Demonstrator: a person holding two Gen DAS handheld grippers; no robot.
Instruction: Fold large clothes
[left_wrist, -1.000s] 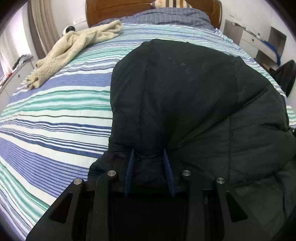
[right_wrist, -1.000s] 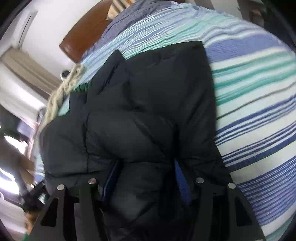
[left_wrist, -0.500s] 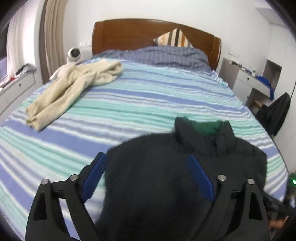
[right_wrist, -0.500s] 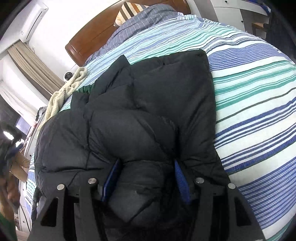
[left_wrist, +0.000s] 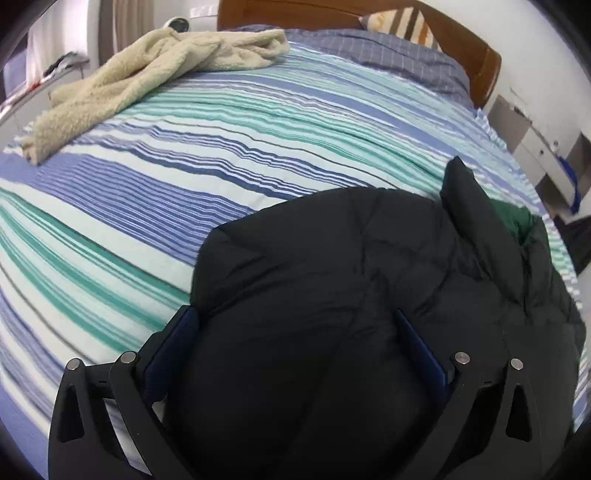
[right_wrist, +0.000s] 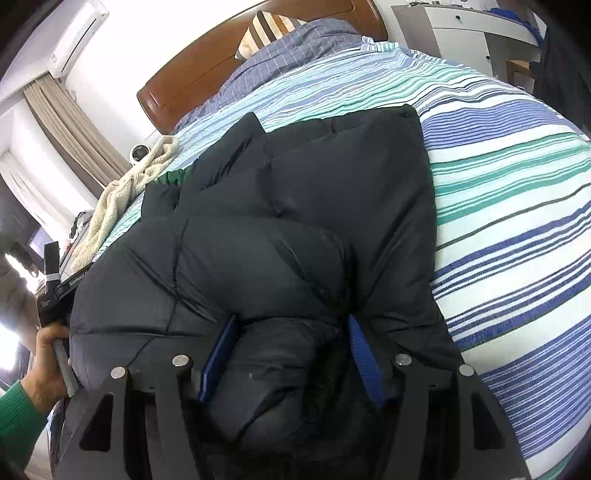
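A black puffer jacket (left_wrist: 369, 280) with a green lining (left_wrist: 517, 218) lies bunched on the striped bed (left_wrist: 184, 177). My left gripper (left_wrist: 295, 317) is open wide, its blue pads either side of the jacket's near part. In the right wrist view the jacket (right_wrist: 314, 206) fills the middle. My right gripper (right_wrist: 291, 325) has its blue pads around a thick fold of the jacket, pressing on it from both sides. The left gripper's body and the hand holding it (right_wrist: 48, 332) show at the left edge.
A cream fleece garment (left_wrist: 147, 66) lies at the bed's far left. Pillows (left_wrist: 402, 22) and a wooden headboard (right_wrist: 221, 62) are at the far end. White drawers (right_wrist: 472, 33) stand beside the bed on the right.
My left gripper let go of the jacket, opened wide, rose and came down over the jacket's near part. The right gripper kept its hold on the fold.
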